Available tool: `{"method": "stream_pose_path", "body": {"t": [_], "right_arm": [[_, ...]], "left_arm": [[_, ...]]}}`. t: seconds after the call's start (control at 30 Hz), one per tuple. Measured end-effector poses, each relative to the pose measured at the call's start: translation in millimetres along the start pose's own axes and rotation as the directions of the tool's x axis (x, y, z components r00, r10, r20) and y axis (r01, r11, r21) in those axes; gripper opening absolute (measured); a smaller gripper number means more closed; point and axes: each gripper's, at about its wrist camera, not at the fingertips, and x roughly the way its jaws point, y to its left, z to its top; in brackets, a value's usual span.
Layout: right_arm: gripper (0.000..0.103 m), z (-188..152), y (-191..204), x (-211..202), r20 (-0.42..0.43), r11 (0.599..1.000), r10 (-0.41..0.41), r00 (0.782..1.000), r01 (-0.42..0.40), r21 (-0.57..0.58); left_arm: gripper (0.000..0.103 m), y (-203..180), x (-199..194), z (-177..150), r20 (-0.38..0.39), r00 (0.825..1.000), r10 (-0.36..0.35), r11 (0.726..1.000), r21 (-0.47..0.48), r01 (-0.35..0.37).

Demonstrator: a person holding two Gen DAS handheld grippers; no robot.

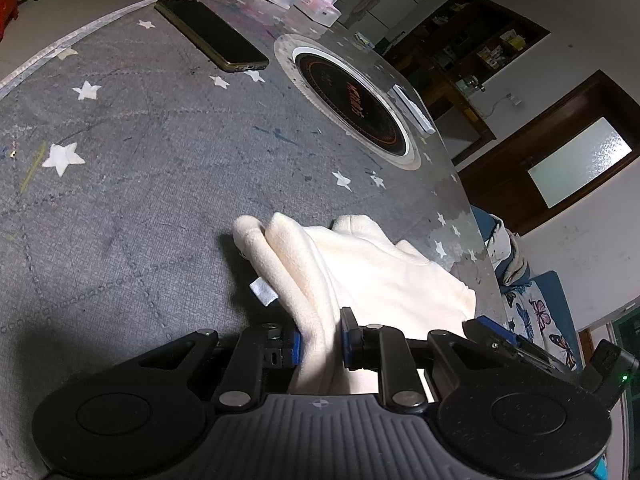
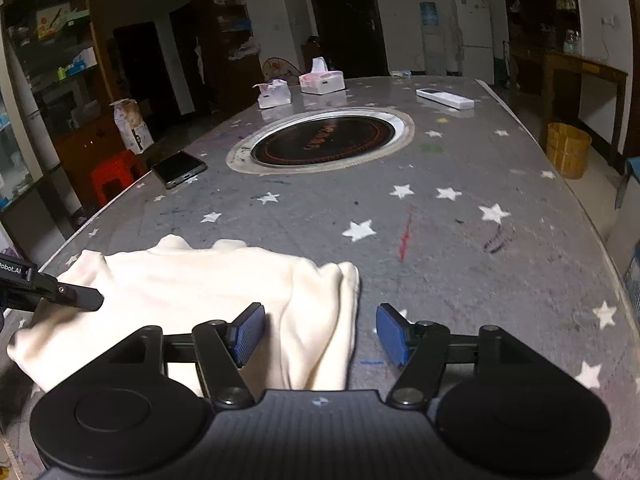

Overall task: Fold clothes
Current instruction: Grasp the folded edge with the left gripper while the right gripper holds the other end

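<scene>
Left jaws clamped on cream garment (image 1: 360,264), right jaws wide apart

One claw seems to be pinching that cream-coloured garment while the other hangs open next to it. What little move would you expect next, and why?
Probably the right gripper eases forward and shuts on the bunched edge of the garment lying between its open fingers. The left gripper already pinches a fold of the cloth, so a second hold would let both lift it off the table and fold it over.
</scene>
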Motion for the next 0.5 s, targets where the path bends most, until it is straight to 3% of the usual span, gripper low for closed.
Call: {"method": "stream_pose_path", "body": {"t": [0.33, 0.5], "right_arm": [[0.056, -4.8, -4.8, 3.7, -0.004, 0.998, 0.040, 0.999, -0.040, 0.039], [0.036, -4.4, -3.1, 4.8, -0.006, 0.996, 0.079, 0.997, -0.078, 0.047]], "left_arm": [[0.021, -4.6, -0.6, -0.5, 0.004, 1.000, 0.020, 0.999, 0.041, -0.021], [0.022, -11.7, -1.8, -2.4, 0.015, 0.999, 0.050, 0.994, 0.093, -0.051]]}}
